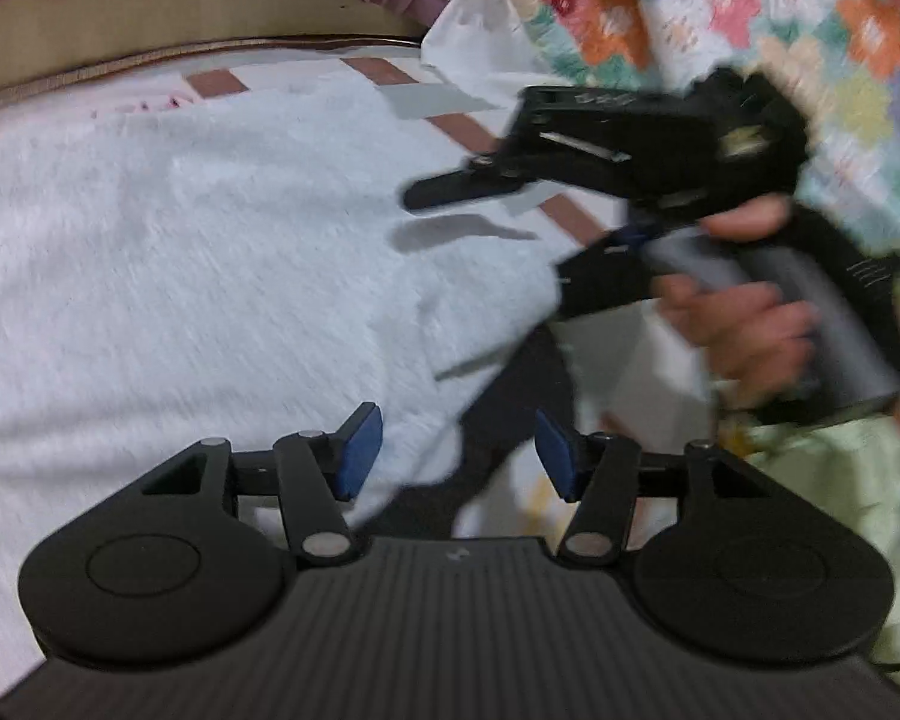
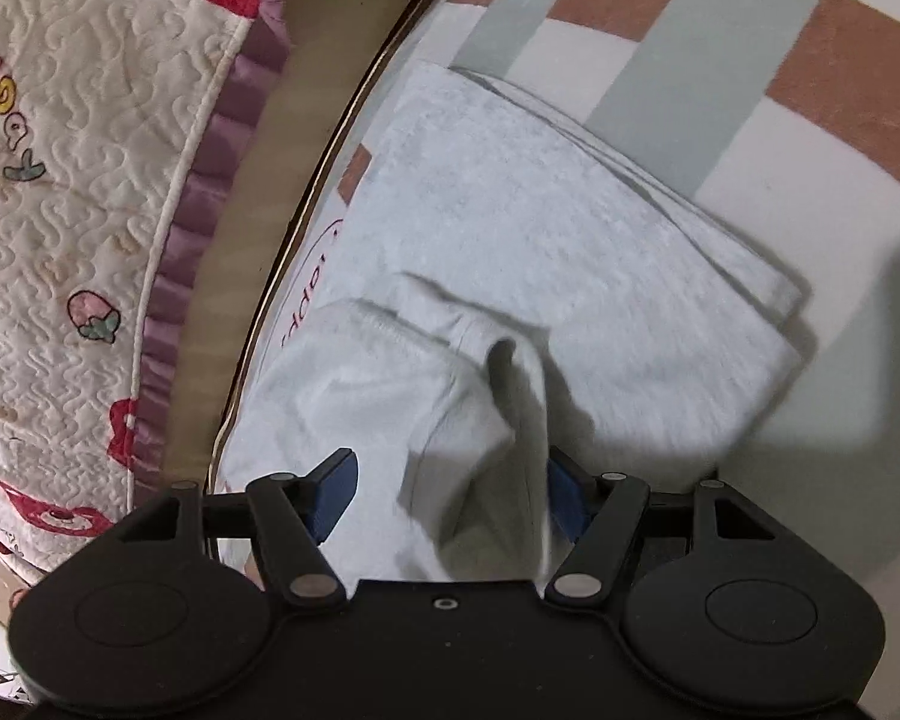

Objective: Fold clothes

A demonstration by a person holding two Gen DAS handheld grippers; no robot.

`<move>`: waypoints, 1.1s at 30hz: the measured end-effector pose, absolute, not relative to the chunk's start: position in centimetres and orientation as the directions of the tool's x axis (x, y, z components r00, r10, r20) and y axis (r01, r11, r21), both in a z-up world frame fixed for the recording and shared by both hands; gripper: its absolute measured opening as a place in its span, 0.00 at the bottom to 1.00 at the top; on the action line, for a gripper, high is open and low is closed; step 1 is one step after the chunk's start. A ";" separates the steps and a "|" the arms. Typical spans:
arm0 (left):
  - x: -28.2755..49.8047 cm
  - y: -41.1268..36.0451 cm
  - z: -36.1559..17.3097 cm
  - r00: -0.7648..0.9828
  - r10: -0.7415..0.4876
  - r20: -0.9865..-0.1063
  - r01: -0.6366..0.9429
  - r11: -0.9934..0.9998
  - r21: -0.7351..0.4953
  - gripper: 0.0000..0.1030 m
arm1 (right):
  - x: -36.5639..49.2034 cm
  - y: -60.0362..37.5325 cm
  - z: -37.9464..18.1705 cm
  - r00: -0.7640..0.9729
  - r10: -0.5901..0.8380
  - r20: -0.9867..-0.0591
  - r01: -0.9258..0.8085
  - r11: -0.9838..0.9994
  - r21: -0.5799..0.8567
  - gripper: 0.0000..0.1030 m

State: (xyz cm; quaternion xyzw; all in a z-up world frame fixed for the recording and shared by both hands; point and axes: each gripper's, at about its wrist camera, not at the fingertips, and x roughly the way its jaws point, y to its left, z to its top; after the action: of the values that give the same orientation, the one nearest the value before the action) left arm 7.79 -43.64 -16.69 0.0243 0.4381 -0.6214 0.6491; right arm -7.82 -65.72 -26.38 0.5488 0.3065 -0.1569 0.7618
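Fleecy white garment (image 2: 570, 276) rumpled on striped sheet (image 2: 810, 60); both grippers' fingers spread, pinching nothing.

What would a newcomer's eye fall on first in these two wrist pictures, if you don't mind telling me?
First, the pale grey fleecy garment, spread over a checked cloth, with a raised fold of it between the open right gripper's blue pads. In the left wrist view the other handheld gripper, blurred, hangs over the garment's right edge, gripped by a hand, above the open left gripper. A quilt with red and strawberry embroidery lies at left.
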 end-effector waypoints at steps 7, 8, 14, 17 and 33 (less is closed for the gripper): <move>9.4 -40.9 -14.4 -0.047 -0.830 -0.556 0.825 0.282 -0.490 0.55 | -6.5 -65.7 -26.4 0.768 0.087 -0.634 0.539 0.445 0.715 0.11; 9.9 -40.4 -13.8 -0.002 -0.838 -0.546 0.828 0.305 -0.470 0.55 | -6.4 -66.0 -25.7 0.761 0.062 -0.646 0.543 0.483 0.687 0.10; 13.1 -38.5 -13.3 0.142 -0.835 -0.532 0.795 0.416 -0.441 0.58 | -5.8 -67.5 -21.9 0.719 -0.100 -0.687 0.554 0.678 0.482 0.09; 13.0 -38.0 -14.2 0.203 -0.806 -0.555 0.788 0.471 -0.396 0.58 | -5.5 -68.2 -19.9 0.701 -0.184 -0.689 0.552 0.752 0.361 0.09; 9.0 -38.0 -15.8 0.113 -0.712 -0.693 0.857 0.423 -0.294 0.61 | -11.3 -68.6 -21.1 0.657 -0.382 -0.650 0.715 0.589 0.376 0.51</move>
State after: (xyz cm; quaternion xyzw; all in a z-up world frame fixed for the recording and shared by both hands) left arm 8.95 -37.98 -15.77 0.0901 0.4038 -0.5294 0.7407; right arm -11.25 -68.65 -21.07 0.3191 0.2611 -0.3218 0.8523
